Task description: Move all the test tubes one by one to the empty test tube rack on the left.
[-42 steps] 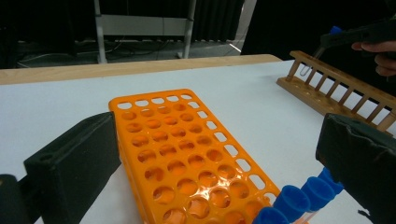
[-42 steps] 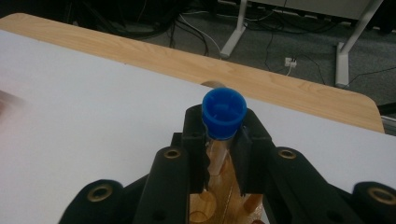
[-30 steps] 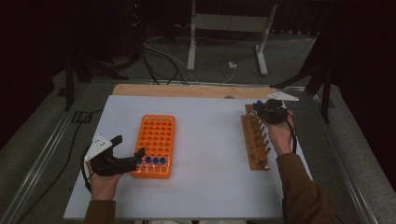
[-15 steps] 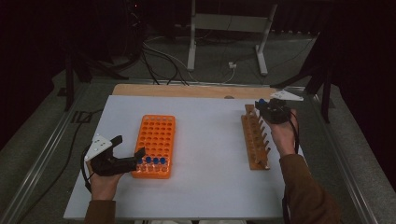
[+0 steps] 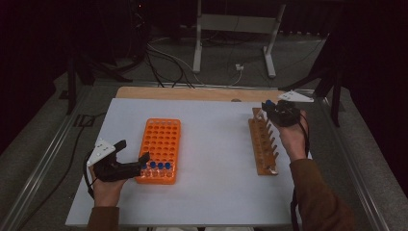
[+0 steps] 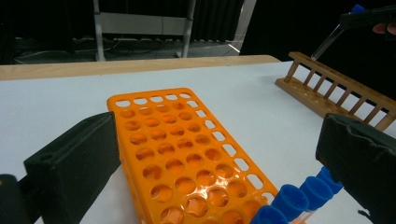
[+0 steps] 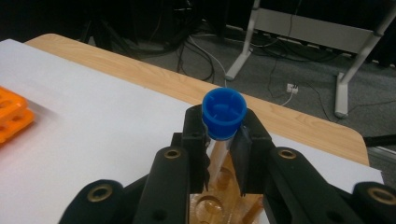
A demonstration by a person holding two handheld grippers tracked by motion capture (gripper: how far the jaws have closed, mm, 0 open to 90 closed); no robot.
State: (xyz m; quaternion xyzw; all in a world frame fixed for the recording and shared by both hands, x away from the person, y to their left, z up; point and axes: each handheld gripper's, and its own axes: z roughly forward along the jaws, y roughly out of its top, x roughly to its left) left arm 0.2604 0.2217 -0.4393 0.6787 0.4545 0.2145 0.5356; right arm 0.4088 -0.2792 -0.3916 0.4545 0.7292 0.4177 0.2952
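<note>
Right gripper [image 7: 223, 140] edged along wooden rack [image 5: 262, 142], still clamping blue-capped tube [image 7: 224, 112]

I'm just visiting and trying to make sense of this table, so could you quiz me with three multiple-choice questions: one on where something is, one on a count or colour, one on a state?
1. Where do the blue-capped tubes stand in the orange rack?
A. In the row nearest the person
B. In the far row
C. In the middle

2. How many blue caps show in that rack in the high view?
A. One
B. Three
C. Six

3. What are the jaws of the right gripper doing?
A. Standing open over nothing
B. Gripping the wooden rack
C. Shut on a blue-capped tube

Answers:
1 A, the caps sit at the rack's near end, beside the left gripper.
2 B, three caps in a line.
3 C, the held tube stands clamped between the jaws above the wooden rack.
</note>
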